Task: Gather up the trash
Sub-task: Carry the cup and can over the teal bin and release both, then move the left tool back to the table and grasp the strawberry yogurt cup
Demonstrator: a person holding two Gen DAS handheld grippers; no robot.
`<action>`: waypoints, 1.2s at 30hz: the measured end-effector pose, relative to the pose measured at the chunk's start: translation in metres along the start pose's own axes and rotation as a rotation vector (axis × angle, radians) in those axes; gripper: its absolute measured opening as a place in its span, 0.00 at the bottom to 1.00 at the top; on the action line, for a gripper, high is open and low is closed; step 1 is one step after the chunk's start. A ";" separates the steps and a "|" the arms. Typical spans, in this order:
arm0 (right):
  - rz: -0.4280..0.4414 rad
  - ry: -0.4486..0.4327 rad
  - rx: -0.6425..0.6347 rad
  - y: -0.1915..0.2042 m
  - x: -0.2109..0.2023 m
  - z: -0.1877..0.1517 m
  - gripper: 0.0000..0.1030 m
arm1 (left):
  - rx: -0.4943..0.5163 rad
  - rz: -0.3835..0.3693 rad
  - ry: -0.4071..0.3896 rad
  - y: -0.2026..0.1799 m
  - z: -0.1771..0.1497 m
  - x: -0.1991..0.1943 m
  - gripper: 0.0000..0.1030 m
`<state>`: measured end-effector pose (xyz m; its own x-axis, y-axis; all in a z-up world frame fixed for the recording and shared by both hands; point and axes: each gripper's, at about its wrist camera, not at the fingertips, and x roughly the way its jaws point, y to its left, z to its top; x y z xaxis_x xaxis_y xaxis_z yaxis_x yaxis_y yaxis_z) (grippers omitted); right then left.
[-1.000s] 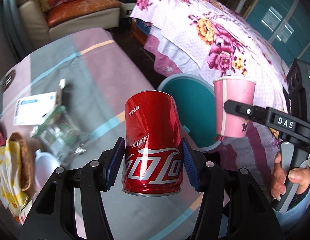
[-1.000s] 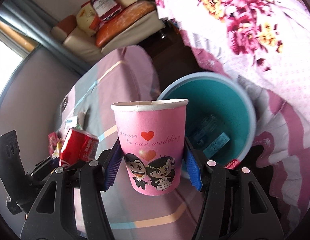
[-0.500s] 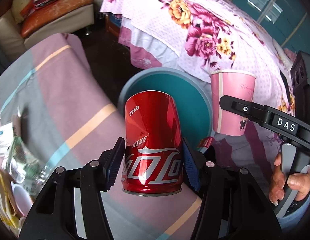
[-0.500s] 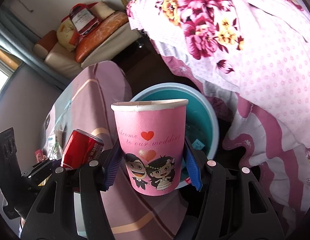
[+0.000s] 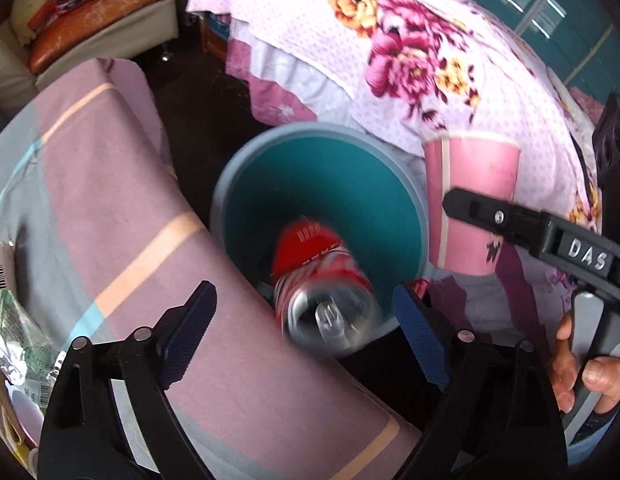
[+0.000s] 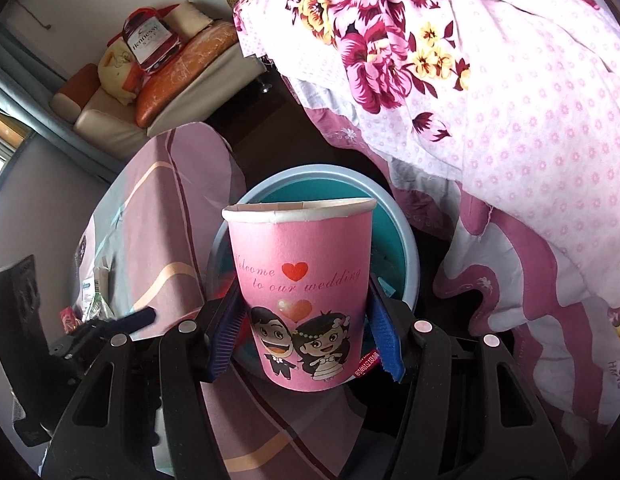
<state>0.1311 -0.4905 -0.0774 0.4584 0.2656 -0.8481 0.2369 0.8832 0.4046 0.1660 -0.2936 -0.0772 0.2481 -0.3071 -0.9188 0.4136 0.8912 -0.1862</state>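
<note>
My left gripper is open and empty above the near rim of the teal bin. A red cola can, blurred, is dropping base-up into the bin's mouth just ahead of the jaws. My right gripper is shut on a pink paper cup with a cartoon wedding couple, held upright above the bin. The cup also shows in the left wrist view, to the right of the bin. The left gripper shows at the left of the right wrist view.
A table with a pink and grey striped cloth lies left of the bin, with wrappers and packets at its left edge. A bed with a floral cover is behind the bin. A sofa stands at the back left.
My left gripper has moved over the bin and opened, letting go of the red can, which now falls into the bin. The right gripper has kept its hold on the pink cup.
</note>
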 end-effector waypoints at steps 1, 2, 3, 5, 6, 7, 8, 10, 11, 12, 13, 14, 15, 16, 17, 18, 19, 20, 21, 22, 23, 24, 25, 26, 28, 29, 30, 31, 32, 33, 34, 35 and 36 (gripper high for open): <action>-0.003 0.004 0.000 0.000 0.001 0.000 0.54 | -0.007 -0.008 -0.003 0.002 0.000 -0.001 0.88; -0.004 0.006 0.001 0.000 0.002 0.000 0.54 | -0.013 -0.010 -0.006 0.004 0.000 -0.002 0.88; -0.005 0.008 0.001 0.000 0.003 0.000 0.54 | -0.020 -0.009 -0.009 0.006 0.000 -0.004 0.89; -0.007 0.013 0.000 0.001 0.006 0.000 0.54 | -0.035 -0.006 -0.015 0.011 -0.002 -0.005 0.89; -0.008 0.016 -0.002 0.002 0.007 0.000 0.54 | -0.044 -0.008 -0.015 0.014 -0.003 -0.005 0.89; -0.010 0.018 -0.006 0.003 0.008 0.000 0.54 | -0.051 -0.010 -0.014 0.016 -0.004 -0.006 0.89; -0.012 0.022 -0.011 0.005 0.009 0.000 0.54 | -0.060 -0.012 -0.012 0.020 -0.006 -0.006 0.89; -0.014 0.028 -0.016 0.007 0.011 0.000 0.54 | -0.069 -0.016 -0.009 0.025 -0.009 -0.006 0.89; -0.016 0.031 -0.020 0.009 0.012 -0.001 0.54 | -0.072 -0.016 -0.008 0.026 -0.011 -0.006 0.89; -0.018 0.034 -0.023 0.010 0.013 -0.001 0.54 | -0.074 -0.015 -0.007 0.028 -0.012 -0.007 0.89; -0.020 0.037 -0.024 0.011 0.014 -0.001 0.54 | -0.077 -0.015 -0.005 0.030 -0.014 -0.007 0.89; -0.023 0.041 -0.025 0.013 0.016 -0.001 0.54 | -0.081 -0.018 -0.003 0.032 -0.016 -0.007 0.89; -0.025 0.043 -0.027 0.014 0.016 -0.001 0.54 | -0.085 -0.021 -0.001 0.034 -0.017 -0.007 0.89; -0.028 0.046 -0.029 0.015 0.017 -0.001 0.54 | -0.090 -0.025 0.000 0.036 -0.019 -0.008 0.89; -0.031 0.048 -0.032 0.017 0.018 -0.001 0.54 | -0.094 -0.029 0.000 0.037 -0.020 -0.009 0.89; -0.034 0.050 -0.034 0.017 0.019 -0.001 0.55 | -0.096 -0.031 0.000 0.038 -0.021 -0.009 0.89; -0.038 0.052 -0.036 0.019 0.020 -0.001 0.55 | -0.098 -0.035 -0.001 0.039 -0.021 -0.010 0.89; -0.043 0.057 -0.038 0.020 0.021 -0.001 0.55 | -0.099 -0.039 -0.003 0.040 -0.022 -0.011 0.89; -0.047 0.062 -0.038 0.021 0.022 -0.001 0.56 | -0.099 -0.041 -0.007 0.040 -0.023 -0.012 0.89; -0.052 0.072 -0.038 0.022 0.024 -0.002 0.57 | -0.098 -0.042 -0.010 0.041 -0.023 -0.014 0.89; -0.053 0.076 -0.035 0.023 0.024 -0.002 0.58 | -0.098 -0.044 -0.012 0.042 -0.024 -0.015 0.89; -0.056 0.078 -0.031 0.023 0.025 -0.002 0.58 | -0.097 -0.047 -0.016 0.042 -0.025 -0.017 0.89; -0.057 0.080 -0.030 0.024 0.025 -0.002 0.59 | -0.096 -0.049 -0.018 0.042 -0.026 -0.018 0.89; -0.058 0.082 -0.027 0.025 0.025 -0.003 0.63 | -0.097 -0.051 -0.023 0.043 -0.026 -0.020 0.89; -0.064 0.080 -0.023 0.028 0.023 -0.004 0.69 | -0.098 -0.055 -0.027 0.044 -0.028 -0.023 0.89; -0.065 0.080 -0.025 0.029 0.023 -0.004 0.70 | -0.099 -0.057 -0.029 0.045 -0.029 -0.025 0.89; -0.066 0.080 -0.026 0.030 0.022 -0.004 0.71 | -0.100 -0.058 -0.031 0.046 -0.031 -0.026 0.89; -0.067 0.082 -0.026 0.032 0.021 -0.005 0.72 | -0.102 -0.058 -0.033 0.047 -0.032 -0.028 0.89; -0.069 0.088 -0.025 0.034 0.021 -0.006 0.73 | -0.104 -0.059 -0.035 0.048 -0.034 -0.030 0.90; -0.069 0.091 -0.025 0.035 0.020 -0.007 0.73 | -0.109 -0.061 -0.038 0.050 -0.036 -0.032 0.90; -0.070 0.094 -0.029 0.038 0.019 -0.009 0.73 | -0.114 -0.062 -0.041 0.051 -0.037 -0.034 0.90; -0.070 0.098 -0.034 0.042 0.019 -0.010 0.74 | -0.117 -0.064 -0.044 0.052 -0.039 -0.036 0.90; -0.070 0.099 -0.037 0.043 0.019 -0.011 0.74 | -0.122 -0.065 -0.049 0.054 -0.041 -0.039 0.91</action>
<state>0.1408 -0.4430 -0.0795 0.3545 0.2381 -0.9043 0.2331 0.9140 0.3320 0.1426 -0.2195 -0.0659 0.2679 -0.3792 -0.8857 0.3218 0.9017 -0.2887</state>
